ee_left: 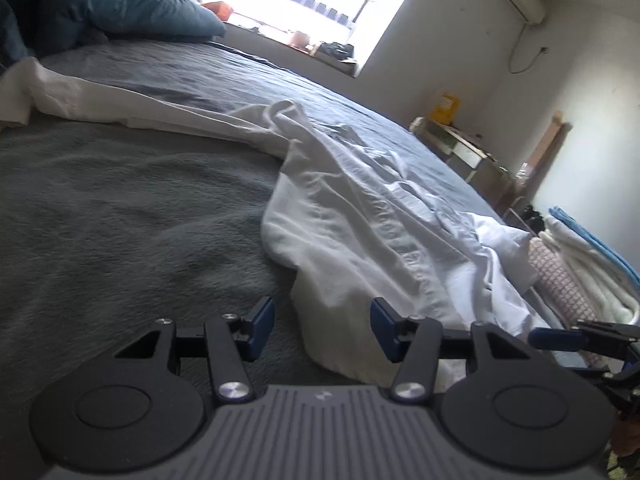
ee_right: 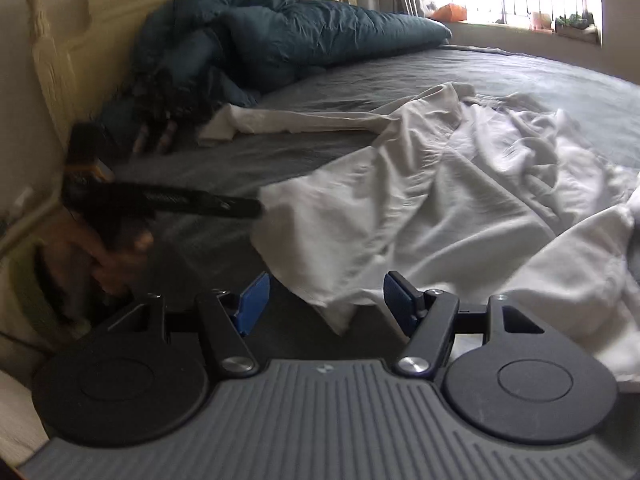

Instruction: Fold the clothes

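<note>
We see a white shirt lying on the bed, with both hand-held grippers near its edge.

The left hand-held gripper point(ee_left: 322, 330) has its blue pads apart and grips nothing; a rumpled bottom edge of the white shirt point(ee_left: 360, 216) lies on the bed just ahead of it, between the tips and a bit to their right. The right hand-held gripper point(ee_right: 326, 304) also stands released, and a corner of the shirt point(ee_right: 440, 200) pokes toward the gap between its tips, but we cannot tell if it touches them. The shirt spreads out, crumpled, ahead of both across the gray bed cover point(ee_left: 120, 208). Far ahead of the right one, a dark blue quilt point(ee_right: 280, 28) is bunched by the headboard point(ee_right: 80, 40). To the left one's right is a pile of folded cloths point(ee_left: 580, 264).
</note>
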Demonstrator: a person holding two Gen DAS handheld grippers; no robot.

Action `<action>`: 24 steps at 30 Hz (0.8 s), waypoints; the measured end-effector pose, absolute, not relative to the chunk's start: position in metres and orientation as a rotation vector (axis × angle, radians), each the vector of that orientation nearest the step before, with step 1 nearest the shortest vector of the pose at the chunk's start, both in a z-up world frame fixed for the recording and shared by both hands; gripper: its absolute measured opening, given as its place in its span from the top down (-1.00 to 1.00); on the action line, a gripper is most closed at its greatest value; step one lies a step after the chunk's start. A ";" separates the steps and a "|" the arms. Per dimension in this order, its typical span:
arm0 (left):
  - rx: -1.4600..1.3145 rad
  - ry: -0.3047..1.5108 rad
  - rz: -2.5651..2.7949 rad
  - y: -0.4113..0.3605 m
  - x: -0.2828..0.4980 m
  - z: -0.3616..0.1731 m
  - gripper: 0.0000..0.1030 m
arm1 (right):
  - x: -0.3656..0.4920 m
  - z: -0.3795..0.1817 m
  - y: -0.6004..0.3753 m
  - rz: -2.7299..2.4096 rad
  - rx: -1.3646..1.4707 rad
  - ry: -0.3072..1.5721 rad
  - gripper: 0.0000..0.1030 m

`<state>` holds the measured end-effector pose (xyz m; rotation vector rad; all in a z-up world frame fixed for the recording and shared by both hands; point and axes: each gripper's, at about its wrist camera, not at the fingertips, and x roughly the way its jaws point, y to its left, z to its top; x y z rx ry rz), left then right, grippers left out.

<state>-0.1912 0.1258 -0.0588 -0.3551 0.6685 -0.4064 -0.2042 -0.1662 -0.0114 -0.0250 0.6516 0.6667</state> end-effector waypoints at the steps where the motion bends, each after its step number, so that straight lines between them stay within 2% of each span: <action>1: -0.356 0.682 -0.415 0.123 -0.187 -0.061 0.09 | -0.204 -0.016 -0.158 0.662 -0.057 0.650 -0.23; 2: -0.357 0.695 -0.424 0.120 -0.183 -0.062 0.34 | -0.204 -0.020 -0.150 0.658 -0.091 0.648 -0.22; 3: -0.362 0.709 -0.436 0.117 -0.179 -0.063 0.68 | -0.205 -0.024 -0.140 0.654 -0.132 0.643 -0.21; 4: -0.374 0.722 -0.457 0.115 -0.175 -0.063 0.79 | -0.205 -0.028 -0.131 0.664 -0.173 0.634 -0.18; 10: -0.437 0.730 -0.569 0.100 -0.157 -0.043 0.81 | -0.193 -0.044 -0.096 0.686 -0.307 0.594 0.02; 11: -0.453 0.732 -0.596 0.097 -0.154 -0.040 0.80 | -0.186 -0.047 -0.096 0.669 -0.303 0.611 0.20; 12: -0.469 0.734 -0.620 0.095 -0.152 -0.037 0.68 | -0.179 -0.050 -0.095 0.652 -0.300 0.627 0.35; 13: -0.487 0.731 -0.638 0.093 -0.150 -0.035 0.59 | -0.171 -0.053 -0.095 0.634 -0.289 0.645 0.67; 14: -0.497 0.720 -0.647 0.093 -0.149 -0.032 0.40 | -0.162 -0.054 -0.103 0.617 -0.215 0.673 0.80; 16: -0.496 0.681 -0.639 0.093 -0.152 -0.028 0.14 | -0.144 -0.055 -0.125 0.580 -0.041 0.721 0.86; 17: -0.490 0.660 -0.622 0.096 -0.154 -0.026 -0.06 | -0.137 -0.056 -0.139 0.565 0.052 0.737 0.86; 18: -0.482 0.643 -0.603 0.098 -0.157 -0.026 -0.13 | -0.131 -0.057 -0.152 0.555 0.137 0.752 0.86; 24: -0.418 0.677 -0.532 0.102 -0.172 -0.043 -0.13 | -0.107 -0.071 -0.201 0.504 0.457 0.805 0.86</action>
